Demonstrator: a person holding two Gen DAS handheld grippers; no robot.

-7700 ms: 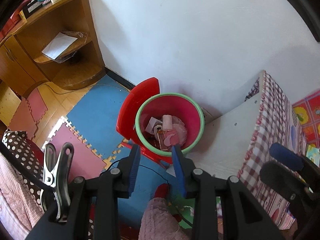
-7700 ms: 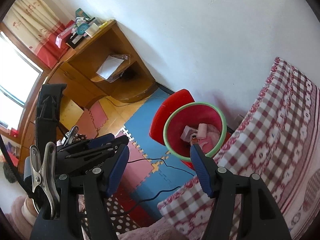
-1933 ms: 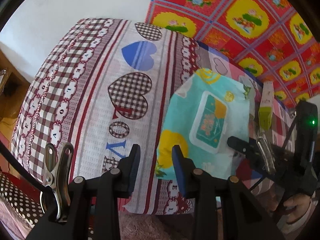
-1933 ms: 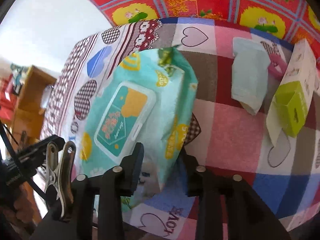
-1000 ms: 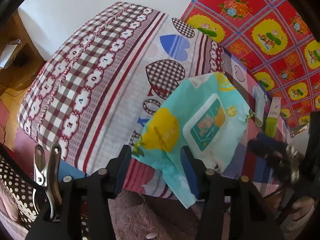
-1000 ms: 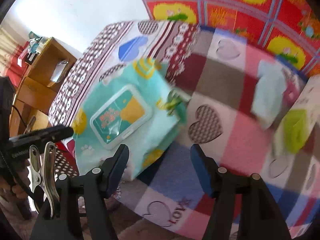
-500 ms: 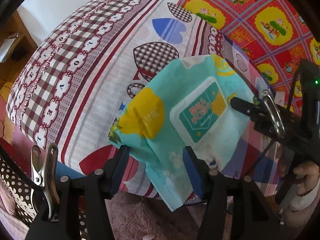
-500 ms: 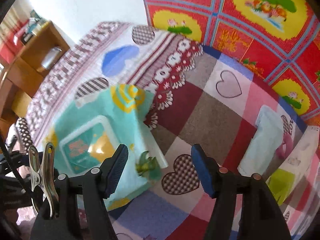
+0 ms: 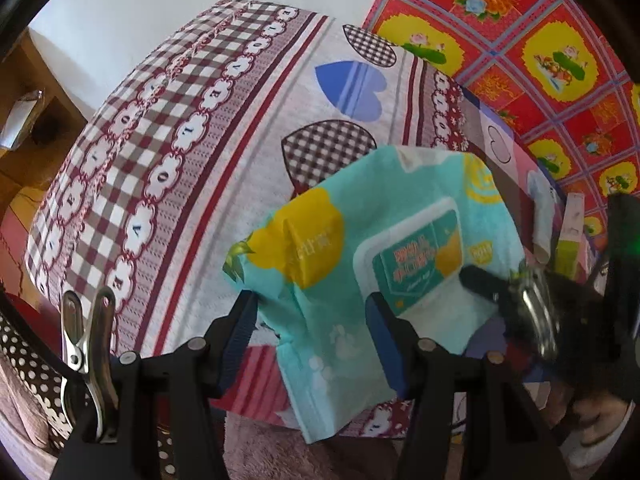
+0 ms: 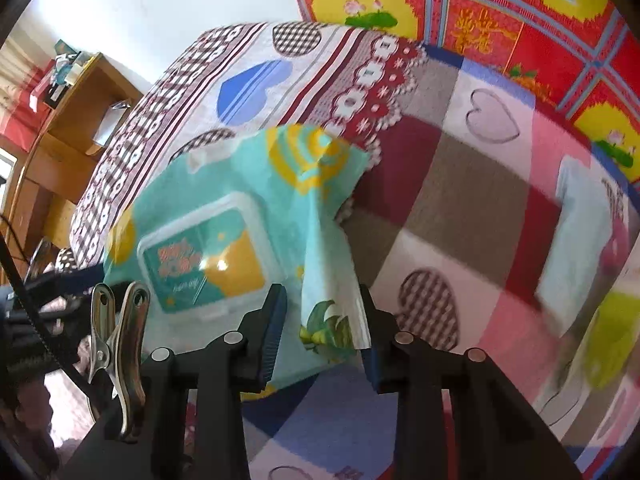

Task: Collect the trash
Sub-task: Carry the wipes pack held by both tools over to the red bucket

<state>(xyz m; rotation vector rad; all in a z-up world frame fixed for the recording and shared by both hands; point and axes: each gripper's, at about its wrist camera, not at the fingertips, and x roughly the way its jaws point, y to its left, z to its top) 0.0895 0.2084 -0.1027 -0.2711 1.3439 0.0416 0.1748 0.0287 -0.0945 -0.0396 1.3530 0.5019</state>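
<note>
A teal and yellow wet-wipes pack (image 9: 372,248) lies at the near edge of the patchwork bedspread (image 9: 208,152). It also shows in the right wrist view (image 10: 224,240). My left gripper (image 9: 312,340) is open, with the pack's near end between its fingers. My right gripper (image 10: 324,332) is open around the pack's crimped right end. The right gripper's body shows at the right of the left wrist view (image 9: 560,304).
A pale blue packet (image 10: 580,236) and a green and white box (image 10: 616,332) lie farther right on the bed. A red and yellow flowered cloth (image 9: 540,52) hangs behind the bed. A wooden shelf unit (image 10: 80,120) stands at the left by the white wall.
Both grippers have moved in toward the wipes pack; the right gripper's jaws have narrowed and now straddle the pack's crimped end. The pack has barely shifted.
</note>
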